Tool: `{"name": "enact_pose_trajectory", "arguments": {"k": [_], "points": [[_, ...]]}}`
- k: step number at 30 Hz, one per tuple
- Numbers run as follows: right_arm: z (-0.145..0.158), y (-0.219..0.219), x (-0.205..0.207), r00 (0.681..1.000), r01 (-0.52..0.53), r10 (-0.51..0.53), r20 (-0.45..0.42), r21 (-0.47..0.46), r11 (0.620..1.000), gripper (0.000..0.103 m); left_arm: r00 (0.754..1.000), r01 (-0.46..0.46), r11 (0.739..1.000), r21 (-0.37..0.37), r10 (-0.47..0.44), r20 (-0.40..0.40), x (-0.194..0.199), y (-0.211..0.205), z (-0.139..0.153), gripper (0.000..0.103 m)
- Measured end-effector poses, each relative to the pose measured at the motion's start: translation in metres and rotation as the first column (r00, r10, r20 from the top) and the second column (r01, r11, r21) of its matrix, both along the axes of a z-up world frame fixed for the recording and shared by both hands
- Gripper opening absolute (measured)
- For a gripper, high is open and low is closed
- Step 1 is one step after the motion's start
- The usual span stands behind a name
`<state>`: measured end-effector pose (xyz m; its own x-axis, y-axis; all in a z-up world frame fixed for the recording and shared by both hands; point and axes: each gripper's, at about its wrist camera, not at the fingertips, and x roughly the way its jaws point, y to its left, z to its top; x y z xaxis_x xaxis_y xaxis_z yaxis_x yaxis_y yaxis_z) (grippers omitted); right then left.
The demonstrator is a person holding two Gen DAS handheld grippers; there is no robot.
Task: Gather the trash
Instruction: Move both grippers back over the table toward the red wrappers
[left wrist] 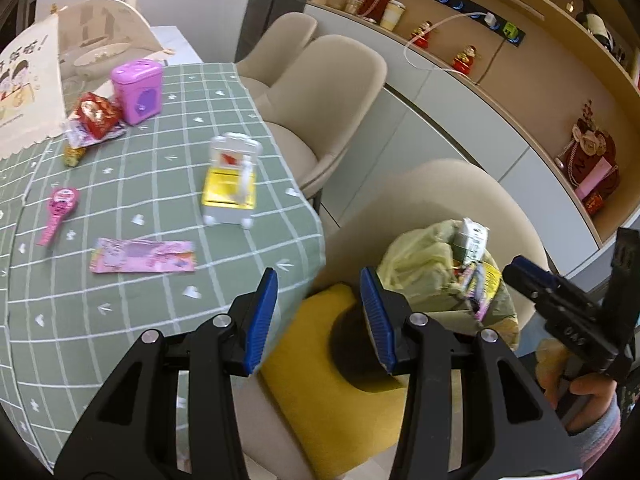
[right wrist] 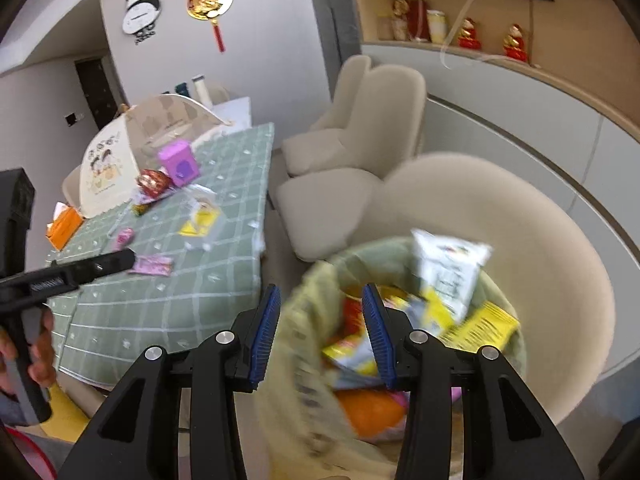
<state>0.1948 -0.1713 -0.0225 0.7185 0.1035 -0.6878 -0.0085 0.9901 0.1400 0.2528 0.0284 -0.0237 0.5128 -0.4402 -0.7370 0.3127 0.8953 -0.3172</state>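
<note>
Right wrist view looks down into the trash bag, a pale yellow-green liner standing open on the seat of a beige chair. Inside it lie crumpled wrappers: a white carton-like packet standing highest at the far side, a yellow printed wrapper against the right wall, red and yellow packets in the middle, and something orange at the bottom; blur hides finer detail. The right gripper hangs just above the bag's mouth with its blue pads apart and nothing between them.

In the left wrist view the same bag sits on the chair to the right, its top stuffed with the white packet. The left gripper is about half open and empty, poised over the table edge and a yellow cushion.

On the green checked tablecloth trash is still lying: a flat pink wrapper nearest the gripper, a pink lollipop-shaped packet to its left, and a red and gold wrapper further back. A white and yellow toy cart stands near the table's edge, and a purple box stands closed beside the red wrapper. A cream mesh food cover sits at the far end.
</note>
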Motion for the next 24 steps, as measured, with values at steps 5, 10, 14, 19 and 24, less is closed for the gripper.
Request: {"name": "enact_pose_trajectory", "arguments": {"k": [5, 10, 14, 19, 24], "points": [[0.007, 0.044, 0.025, 0.999, -0.029, 0.029, 0.013, 0.004, 1.0, 0.041, 0.999, -0.033, 0.999, -0.01, 0.033, 0.01, 0.015, 0.042, 0.003, 0.041], [0.011, 0.082, 0.05, 0.998, -0.056, 0.056, 0.026, 0.003, 0.998, 0.041, 0.998, -0.063, 0.998, -0.032, 0.063, 0.011, 0.034, 0.084, 0.0, 0.041], [0.009, 0.117, 0.077, 0.996, -0.087, 0.087, 0.02, 0.015, 0.996, 0.041, 0.994, -0.108, 0.993, -0.05, 0.108, 0.001, 0.058, 0.132, -0.011, 0.041], [-0.001, 0.167, 0.114, 0.99, -0.142, 0.142, -0.003, -0.011, 0.99, 0.041, 0.982, -0.191, 0.978, -0.084, 0.191, -0.009, 0.107, 0.207, -0.025, 0.041], [-0.019, 0.209, 0.153, 0.986, -0.16, 0.159, -0.04, -0.022, 0.987, 0.041, 0.973, -0.226, 0.967, -0.121, 0.229, 0.007, 0.18, 0.258, -0.028, 0.044]]}}
